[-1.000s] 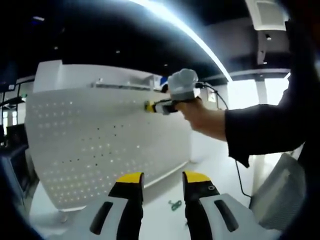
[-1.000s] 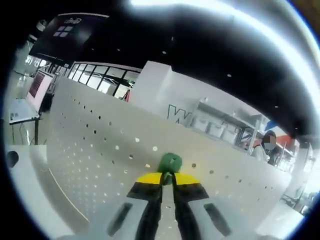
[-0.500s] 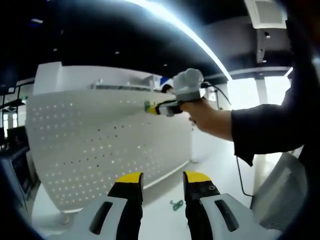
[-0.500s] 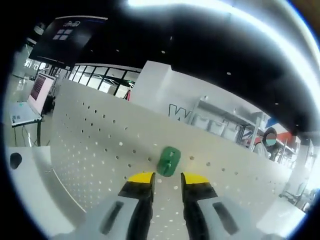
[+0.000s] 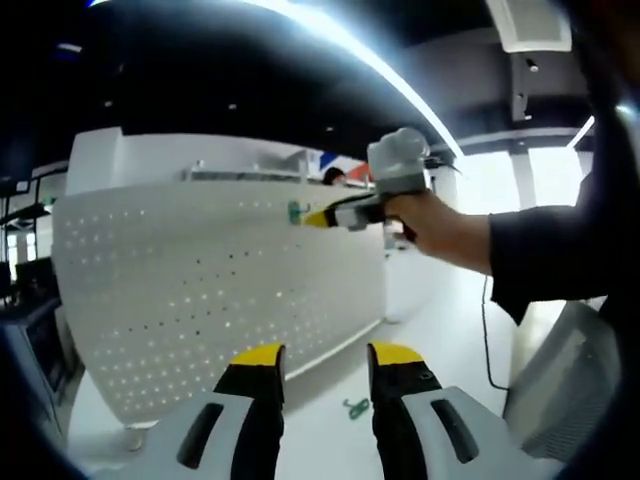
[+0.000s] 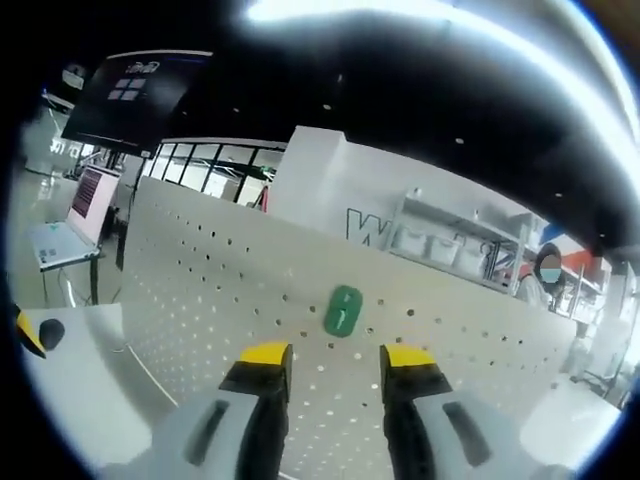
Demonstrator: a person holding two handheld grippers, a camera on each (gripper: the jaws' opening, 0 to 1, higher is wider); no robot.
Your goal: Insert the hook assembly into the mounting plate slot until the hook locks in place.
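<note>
- The left gripper hangs low and near the camera in the left gripper view, its yellow-tipped jaws standing apart with nothing between them; below them a small green piece, perhaps a spare hook, lies on the white table.
- Past it stands the white perforated mounting plate, upright on the table and pierced by rows of small holes.
- High on the plate's upper right, the green hook sits against the panel face, a small green spot from this angle.
- Just right of it, the right gripper is held out by a hand in a dark sleeve, its yellow tips close to the hook; from here I cannot tell whether they touch it.
- In the right gripper view, the hook shows as a green oval tab with a pale slot down its middle, flat on the plate and upright with a slight lean.
- The right gripper has its jaws spread and empty just below the hook, apart from it.
- Judged from this, the insertion looks done and the step in hand is the release and check; whether the hook has locked cannot be seen.
- The next move calls for drawing straight back without brushing the tab, keeping hook and plate in sight.
</note>
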